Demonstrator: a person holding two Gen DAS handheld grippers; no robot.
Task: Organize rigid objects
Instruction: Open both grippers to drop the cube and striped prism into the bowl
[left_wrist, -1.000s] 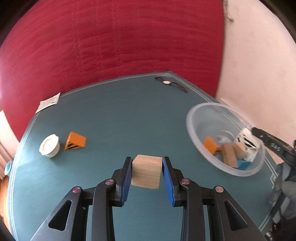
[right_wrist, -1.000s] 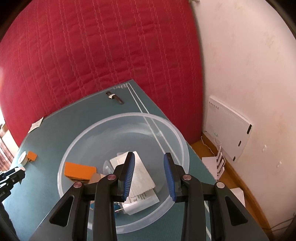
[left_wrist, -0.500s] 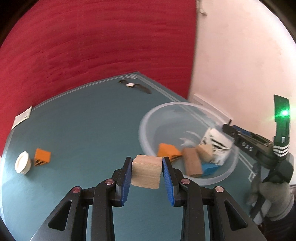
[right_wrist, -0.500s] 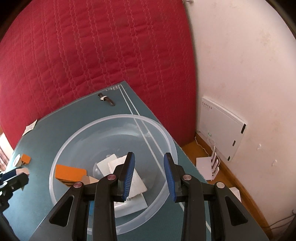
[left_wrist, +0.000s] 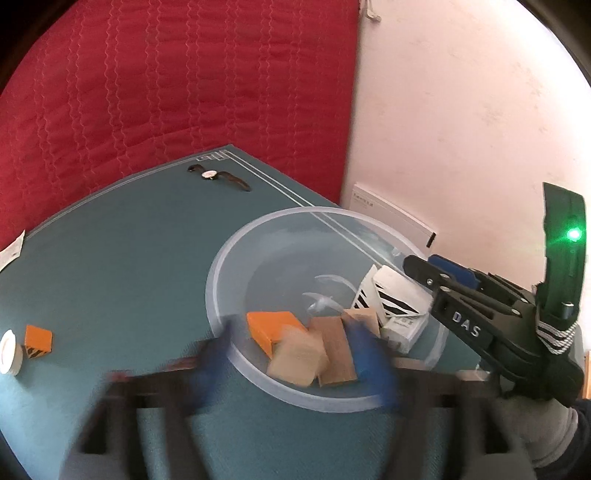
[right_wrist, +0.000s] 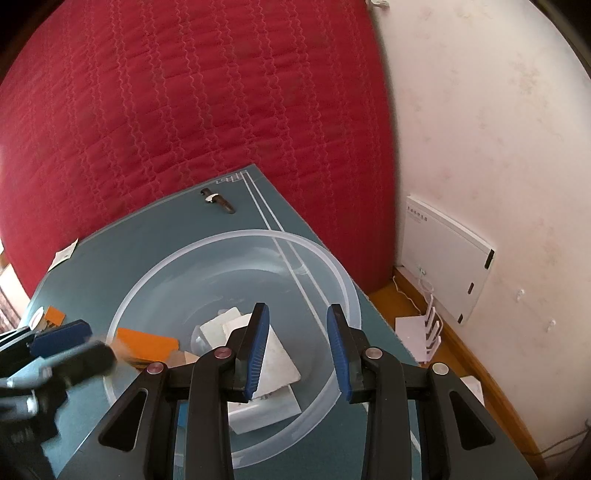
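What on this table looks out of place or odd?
A wristwatch lies alone at the table's far corner, away from everything else. An orange block and white lid still sit outside the clear bowl holding the other pieces. Nothing looks spilled or broken.

**Two wrist fisheyes converging on one bowl**

The left wrist camera looks forward and down along its own blurred fingers, close over the near rim of the clear bowl (left_wrist: 258, 373), which fills the frame's centre. The teal table (left_wrist: 110, 266) spreads toward 9 and 10 o'clock, and the right gripper (left_wrist: 424, 266) enters from 3 o'clock.

The right wrist camera looks along its sharp blue-padded fingers (right_wrist: 258, 347), also tilted down, near the same bowl (right_wrist: 343, 284) from its opposite side; the left gripper (right_wrist: 74, 343) shows at 9 o'clock.

Both views share the bowl, the wristwatch (left_wrist: 218, 175) (right_wrist: 218, 199) at 12 o'clock, the red quilted backdrop (left_wrist: 177, 92) (right_wrist: 184, 110) and the white wall (left_wrist: 461, 122) (right_wrist: 480, 129).
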